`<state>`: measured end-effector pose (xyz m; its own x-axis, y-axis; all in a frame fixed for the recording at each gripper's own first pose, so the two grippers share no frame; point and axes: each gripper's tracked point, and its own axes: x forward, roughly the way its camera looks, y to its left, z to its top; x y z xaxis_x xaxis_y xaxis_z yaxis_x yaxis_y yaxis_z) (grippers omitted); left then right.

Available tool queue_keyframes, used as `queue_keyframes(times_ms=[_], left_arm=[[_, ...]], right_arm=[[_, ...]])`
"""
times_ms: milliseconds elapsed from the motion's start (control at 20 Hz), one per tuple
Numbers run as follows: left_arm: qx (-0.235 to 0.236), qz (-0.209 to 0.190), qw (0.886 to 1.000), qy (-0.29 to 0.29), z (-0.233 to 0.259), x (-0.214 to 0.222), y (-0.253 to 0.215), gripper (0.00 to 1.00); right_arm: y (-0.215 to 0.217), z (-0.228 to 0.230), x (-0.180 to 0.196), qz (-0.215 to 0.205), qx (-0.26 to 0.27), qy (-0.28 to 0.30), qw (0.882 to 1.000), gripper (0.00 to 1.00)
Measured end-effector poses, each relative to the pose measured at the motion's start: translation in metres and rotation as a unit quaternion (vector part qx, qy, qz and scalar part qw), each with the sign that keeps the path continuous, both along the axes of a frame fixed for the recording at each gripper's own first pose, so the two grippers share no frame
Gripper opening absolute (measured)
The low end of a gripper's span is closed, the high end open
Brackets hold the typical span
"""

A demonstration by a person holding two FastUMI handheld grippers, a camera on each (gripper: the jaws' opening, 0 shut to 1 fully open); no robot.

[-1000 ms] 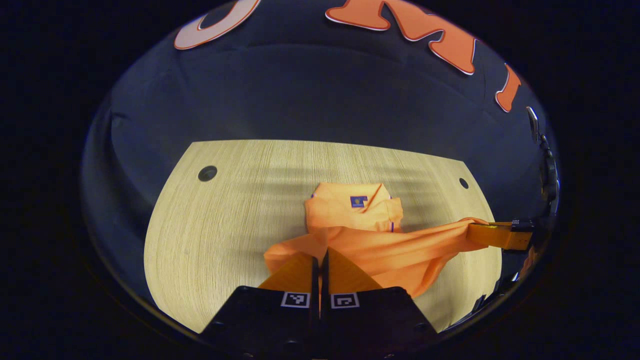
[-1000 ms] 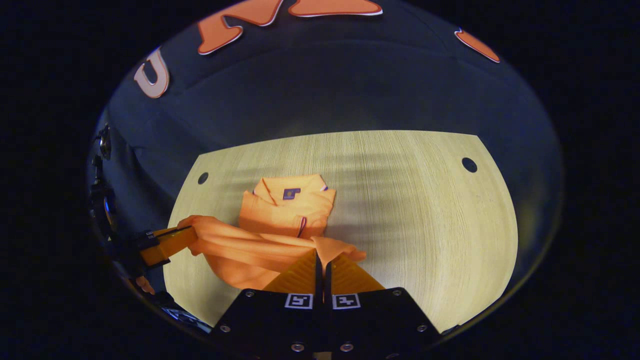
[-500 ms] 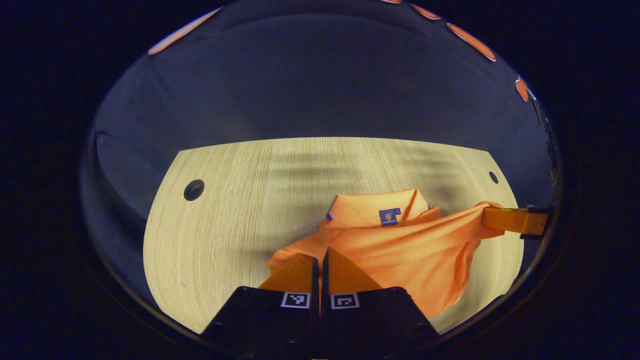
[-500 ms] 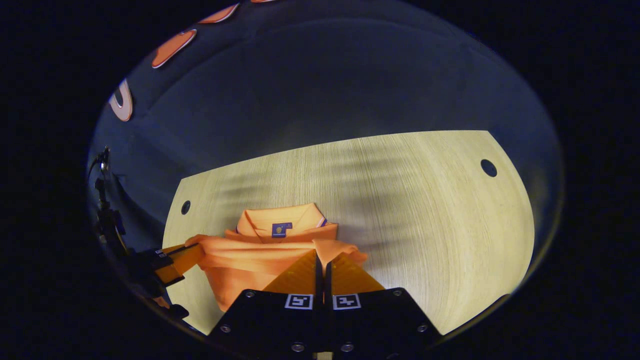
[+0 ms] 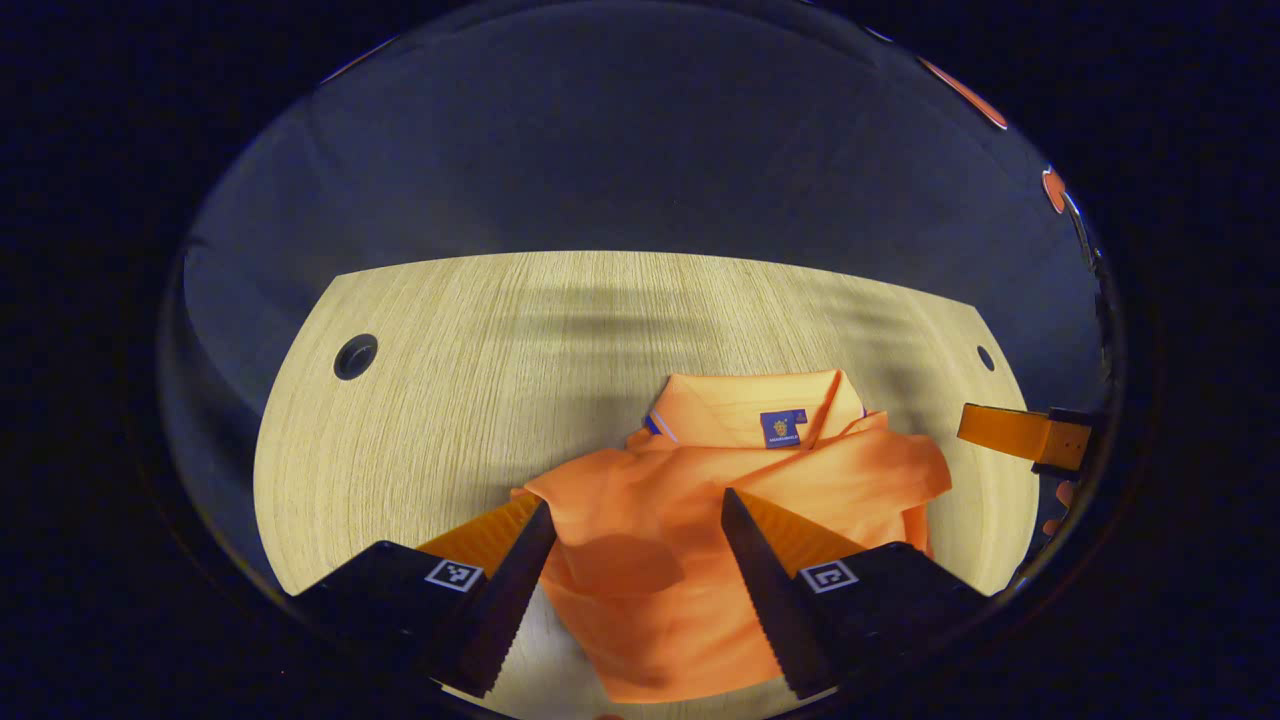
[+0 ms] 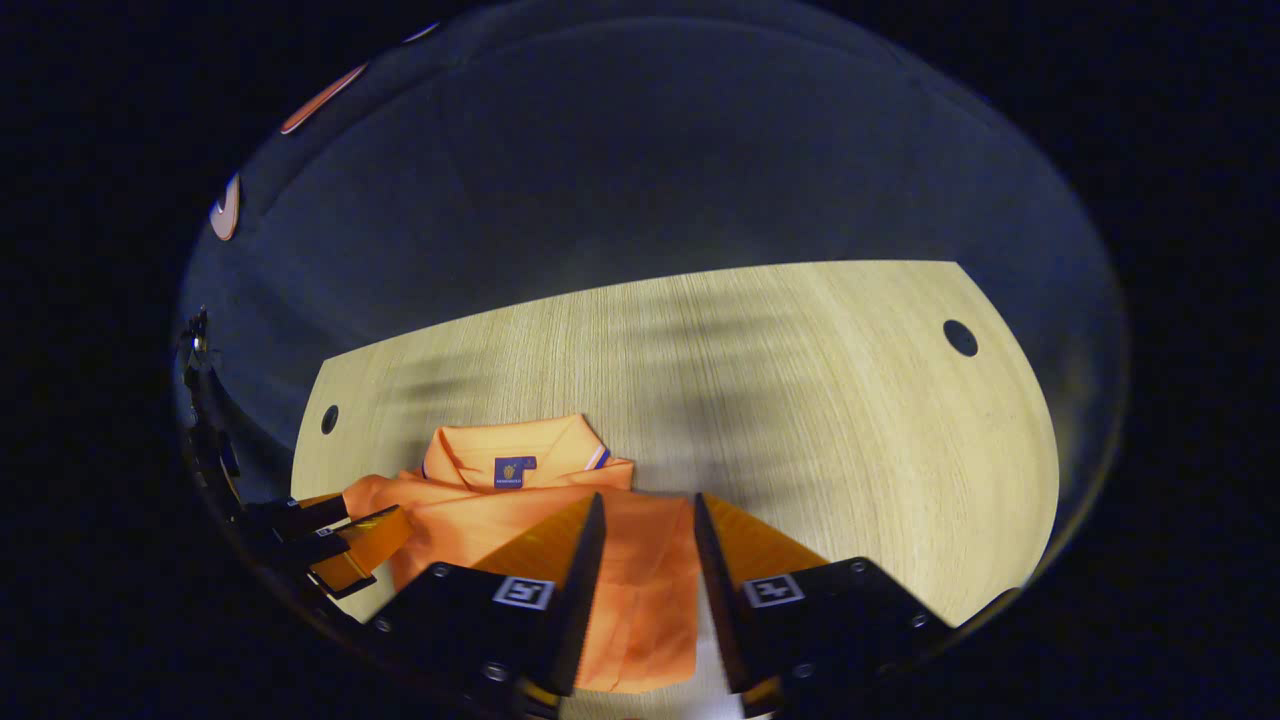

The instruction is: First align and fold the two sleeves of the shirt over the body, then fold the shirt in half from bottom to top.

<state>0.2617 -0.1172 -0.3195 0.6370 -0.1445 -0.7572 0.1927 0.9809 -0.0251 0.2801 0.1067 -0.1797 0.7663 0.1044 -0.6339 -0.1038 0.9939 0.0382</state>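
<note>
An orange polo shirt (image 5: 700,540) lies folded on the wooden table (image 5: 450,400), its collar (image 5: 760,410) with a small dark label at the far side. The lower half rests over the body just short of the collar. My left gripper (image 5: 637,505) is open, its fingers spread above the folded cloth and holding nothing. In the right gripper view the shirt (image 6: 470,505) lies at lower left. My right gripper (image 6: 648,500) is open over the shirt's right edge. The left gripper (image 6: 350,540) sits at the shirt's left side there, and the right gripper (image 5: 1010,435) hovers at the far right.
The table (image 6: 800,400) has round cable holes near its far corners (image 5: 355,356) (image 5: 986,357) (image 6: 961,338) (image 6: 329,419). Dark cloth walls close in behind the table. A wide stretch of bare wood runs beyond the collar.
Both grippers carried the shirt's lower edge up toward the collar, then opened and let it go. The cloth now lies flat over the body.
</note>
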Motion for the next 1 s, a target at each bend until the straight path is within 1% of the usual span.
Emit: queue_keyframes(times_ms=[50,100,150,200,350,400,450,550,700,850,950,1000], left_arm=[[0.002,0.001,1.000,-0.011,0.009,0.000,0.001,0.98],[0.006,0.000,1.000,-0.026,0.018,0.001,0.003,0.99],[0.012,-0.001,0.999,-0.046,0.033,0.002,0.005,0.99],[0.020,-0.003,0.997,-0.069,0.052,0.004,0.008,0.99],[0.052,-0.013,0.988,-0.142,0.105,0.002,0.011,0.99],[0.052,-0.017,0.985,-0.162,0.125,-0.002,0.009,0.99],[0.042,-0.022,0.983,-0.179,0.146,-0.008,0.005,0.99],[0.019,-0.024,0.978,-0.204,0.182,-0.026,-0.007,0.98],[-0.011,-0.022,0.971,-0.239,0.228,-0.060,-0.009,0.98],[-0.004,-0.006,0.957,-0.290,0.269,-0.090,0.002,0.98],[-0.009,0.006,0.948,-0.317,0.296,-0.116,0.008,0.98],[-0.013,0.009,0.946,-0.325,0.303,-0.130,0.011,0.98]], right_arm=[[-0.001,0.007,-0.001,0.004,-0.004,-0.013,1.000,0.67],[0.001,0.016,-0.005,0.007,-0.005,-0.025,1.000,0.78],[0.001,0.026,-0.008,0.011,-0.003,-0.037,0.999,0.85],[0.003,0.036,-0.012,0.015,0.001,-0.051,0.999,0.87],[0.010,0.079,-0.026,0.030,0.019,-0.109,0.993,0.88],[0.013,0.092,-0.032,0.034,0.024,-0.129,0.991,0.88],[0.016,0.106,-0.040,0.042,0.032,-0.146,0.988,0.90],[0.023,0.130,-0.061,0.057,0.051,-0.168,0.983,0.98],[0.019,0.169,-0.093,0.066,0.053,-0.218,0.972,0.99],[0.010,0.207,-0.121,0.064,0.032,-0.290,0.955,0.99],[0.006,0.221,-0.144,0.068,0.024,-0.322,0.944,0.98],[0.010,0.229,-0.151,0.073,0.023,-0.329,0.941,0.99]])
